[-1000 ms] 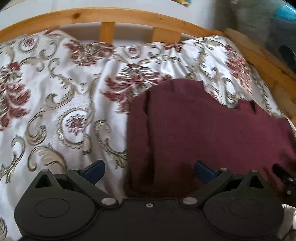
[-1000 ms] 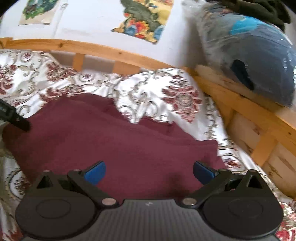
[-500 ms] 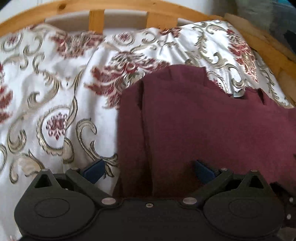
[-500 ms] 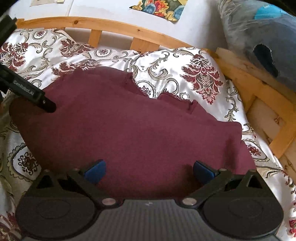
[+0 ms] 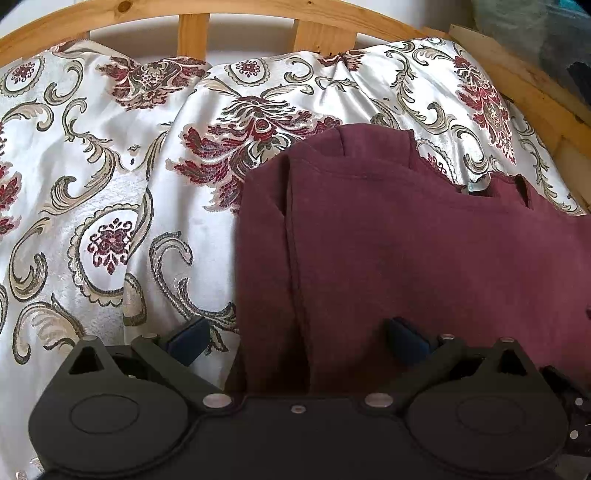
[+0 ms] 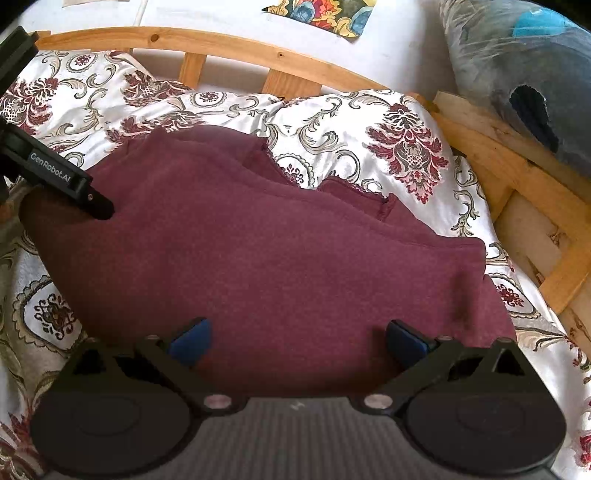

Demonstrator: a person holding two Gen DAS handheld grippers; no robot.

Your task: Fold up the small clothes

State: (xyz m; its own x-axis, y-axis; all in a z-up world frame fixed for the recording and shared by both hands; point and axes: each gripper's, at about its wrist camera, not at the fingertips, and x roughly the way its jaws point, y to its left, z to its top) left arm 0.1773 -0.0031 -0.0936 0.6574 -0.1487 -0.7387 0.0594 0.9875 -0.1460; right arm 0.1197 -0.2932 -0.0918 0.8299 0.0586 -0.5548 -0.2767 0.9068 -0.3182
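Note:
A maroon garment [image 5: 406,251] lies flat on a floral bedspread [image 5: 110,177], partly folded, with a lengthwise fold along its left side. It also fills the middle of the right wrist view [image 6: 277,258]. My left gripper [image 5: 297,341] is open over the garment's near left edge, one blue pad on the spread, one on the cloth. My right gripper [image 6: 297,341] is open and empty above the garment's near edge. The left gripper's black body [image 6: 55,177] shows at the left of the right wrist view, touching the cloth's left end.
A wooden slatted bed frame [image 6: 229,48] curves round the back and right [image 6: 535,192]. A plastic-wrapped blue bundle [image 6: 524,62] sits beyond the right rail. A white wall with a colourful picture [image 6: 321,14] is behind.
Both grippers have drawn back and risen a little, so more of the garment and bedspread shows. The garment lies as before. Both stay open.

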